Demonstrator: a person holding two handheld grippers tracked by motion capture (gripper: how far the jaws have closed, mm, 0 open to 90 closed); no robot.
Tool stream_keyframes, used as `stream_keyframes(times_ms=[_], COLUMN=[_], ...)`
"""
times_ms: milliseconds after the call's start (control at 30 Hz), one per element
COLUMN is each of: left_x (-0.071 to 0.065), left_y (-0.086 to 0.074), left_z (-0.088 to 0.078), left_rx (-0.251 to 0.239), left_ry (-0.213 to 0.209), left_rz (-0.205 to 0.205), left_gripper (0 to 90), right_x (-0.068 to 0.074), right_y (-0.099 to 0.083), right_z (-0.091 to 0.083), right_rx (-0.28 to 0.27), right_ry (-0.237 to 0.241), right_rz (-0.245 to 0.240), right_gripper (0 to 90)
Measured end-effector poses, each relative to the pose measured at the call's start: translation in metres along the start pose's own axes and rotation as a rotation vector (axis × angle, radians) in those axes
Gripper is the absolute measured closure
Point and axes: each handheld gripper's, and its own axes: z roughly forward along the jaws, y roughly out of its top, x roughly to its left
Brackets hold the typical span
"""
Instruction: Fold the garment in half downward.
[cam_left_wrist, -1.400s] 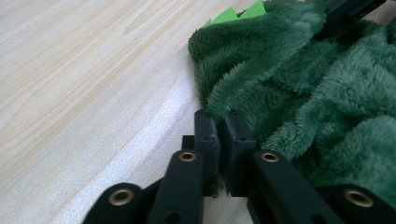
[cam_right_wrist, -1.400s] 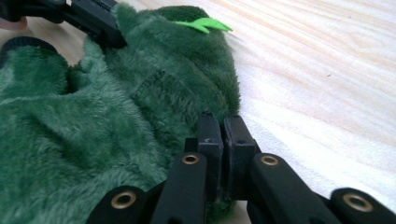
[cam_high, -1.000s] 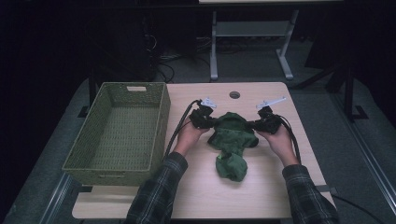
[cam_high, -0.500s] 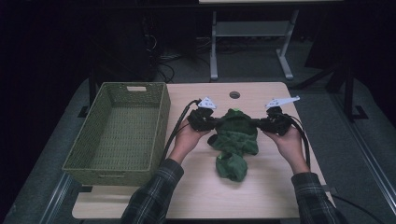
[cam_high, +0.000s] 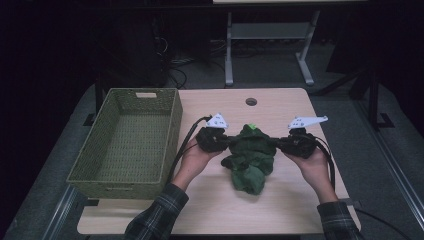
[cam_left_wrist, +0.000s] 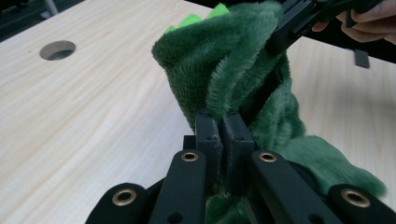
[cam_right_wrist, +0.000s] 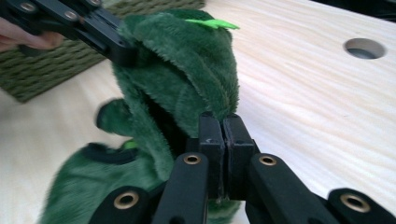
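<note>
Left tongs (cam_high: 231, 142): jaws brought together, clamped on a fold of the green plush garment (cam_high: 251, 159) at its left upper edge. In the left gripper view the two black jaws meet with fleece pinched between them (cam_left_wrist: 223, 135).

Right tongs (cam_high: 276, 143): jaws likewise together, clamped on the opposite upper edge of the same garment. The right gripper view shows the pads closed on a fold of fleece (cam_right_wrist: 223, 140), with the left tongs gripping the far side at upper left.

Position of the garment: it hangs between the two tongs over the middle of the desk (cam_high: 280, 210), its upper edge stretched taut and raised, its lower part drooping onto the desk top toward the person. A small bright-green tab shows at its top edge. It lies just right of the woven basket (cam_high: 125, 145), apart from it.

Count:
- tongs — two, one in each hand
- hands — two, the left hand (cam_high: 192, 159) and the right hand (cam_high: 314, 167), both in plaid sleeves
- plush garment — one
- woven basket — one, at the left edge of the desk
- round hole in the desk (cam_high: 251, 101) — one, beyond the garment
</note>
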Motion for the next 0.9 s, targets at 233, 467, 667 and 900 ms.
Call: stream_keyframes(times_ms=[233,467,667,900], left_x=[-0.014,-0.030,-0.040,-0.050], left_y=[-0.012,-0.027,-0.040,-0.064], left_z=[-0.007,-0.014,-0.015,-0.012], left_rx=[-0.014,-0.015,0.026,0.095], left_ry=[-0.022,-0.031,-0.051,-0.084], left_rz=[0.027,0.050,0.066,0.077], left_gripper=[86.5,86.2,86.1,86.0], right_x=[0.021,0.039,0.056,0.067], right_y=[-0.015,-0.027,-0.040,-0.065], right_z=[-0.006,-0.016,-0.015,-0.006], right_rx=[0.006,-0.005,0.009,0.073], right_ry=[0.003,0.024,0.058,0.108], right_rz=[-0.032,-0.056,-0.069,-0.072], right_gripper=[88.0,87.7,87.5,87.4])
